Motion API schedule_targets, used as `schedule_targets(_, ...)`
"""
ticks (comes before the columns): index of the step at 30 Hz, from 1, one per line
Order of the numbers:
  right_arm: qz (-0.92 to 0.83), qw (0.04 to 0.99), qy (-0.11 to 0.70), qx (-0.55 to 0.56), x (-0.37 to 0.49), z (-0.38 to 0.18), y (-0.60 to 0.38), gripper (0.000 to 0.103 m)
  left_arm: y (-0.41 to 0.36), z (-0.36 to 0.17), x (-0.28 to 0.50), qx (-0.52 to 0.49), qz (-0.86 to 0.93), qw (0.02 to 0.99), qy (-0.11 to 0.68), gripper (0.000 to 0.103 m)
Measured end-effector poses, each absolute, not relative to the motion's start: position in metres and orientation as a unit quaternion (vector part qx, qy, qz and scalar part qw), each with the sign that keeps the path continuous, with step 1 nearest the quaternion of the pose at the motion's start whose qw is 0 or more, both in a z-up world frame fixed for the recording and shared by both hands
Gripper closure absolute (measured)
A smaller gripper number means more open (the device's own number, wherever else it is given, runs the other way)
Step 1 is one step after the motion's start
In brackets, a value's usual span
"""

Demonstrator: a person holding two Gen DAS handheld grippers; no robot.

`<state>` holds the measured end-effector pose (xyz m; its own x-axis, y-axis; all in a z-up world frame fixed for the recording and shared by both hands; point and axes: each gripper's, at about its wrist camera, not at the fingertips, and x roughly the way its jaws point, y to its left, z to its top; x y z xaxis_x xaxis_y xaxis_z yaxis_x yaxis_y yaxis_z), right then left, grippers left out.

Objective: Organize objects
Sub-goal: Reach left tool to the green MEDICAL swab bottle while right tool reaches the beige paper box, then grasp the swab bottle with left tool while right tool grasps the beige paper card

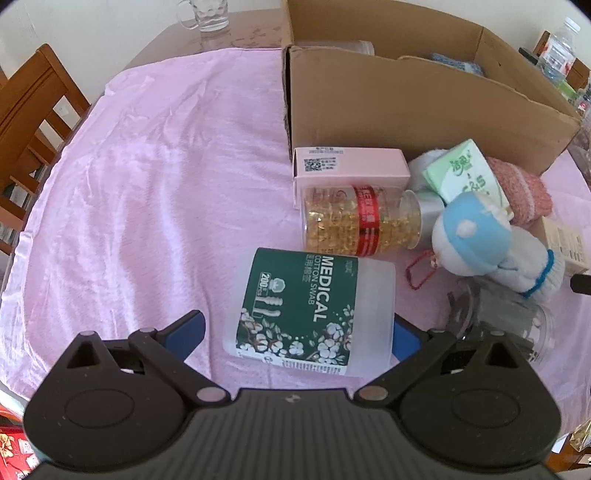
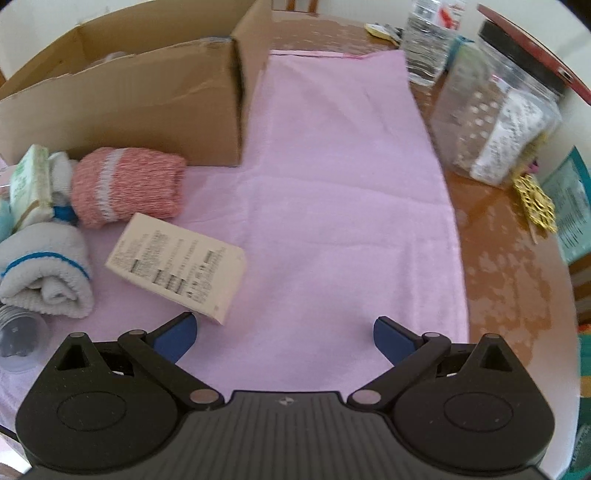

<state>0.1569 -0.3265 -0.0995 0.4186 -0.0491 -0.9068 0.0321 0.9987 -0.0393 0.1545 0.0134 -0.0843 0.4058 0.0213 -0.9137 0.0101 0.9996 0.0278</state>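
A tub of medical cotton swabs (image 1: 306, 306) with a green label lies on its side on the pink cloth (image 1: 147, 192). My left gripper (image 1: 295, 336) is open with a finger on each side of it, and a gap shows at the left finger. Behind it lie a capsule bottle (image 1: 360, 221), a pink box (image 1: 351, 168), a plush toy (image 1: 472, 236), a tissue pack (image 1: 465, 173) and a pink sock roll (image 2: 125, 186). My right gripper (image 2: 284, 338) is open over bare cloth, beside a beige printed box (image 2: 177, 267) and a white sock roll (image 2: 44, 269).
An open cardboard box (image 1: 406, 99) stands at the back of the cloth. A clear jar (image 1: 517, 325) lies at my left gripper's right. A glass mug (image 1: 207, 14) and a wooden chair (image 1: 29, 110) are far left. A plastic container (image 2: 498, 122) and a water bottle (image 2: 424, 40) stand right.
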Motion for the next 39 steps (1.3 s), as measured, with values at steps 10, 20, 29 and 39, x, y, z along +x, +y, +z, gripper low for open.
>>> schedule_targets(10,0.038,0.841,0.536,0.060,0.173,-0.094,-0.302,0.000,0.012,-0.092,0.162,0.031,-0.011,0.837,0.546,0.003)
schedule_targets(20,0.000,0.840,0.542,0.028,0.192,-0.100,-0.281,0.000,0.019,-0.092,0.164,0.037,-0.005,0.840,0.542,0.003)
schedule_targets(29,-0.019,0.838,0.545,0.026,0.198,-0.102,-0.285,0.000,0.013,-0.091,0.171,0.046,-0.020,0.841,0.538,0.006)
schedule_targets(39,-0.021,0.832,0.554,0.011,0.197,-0.097,-0.280,0.015,0.019,-0.091,0.176,0.034,-0.035,0.836,0.546,0.020)
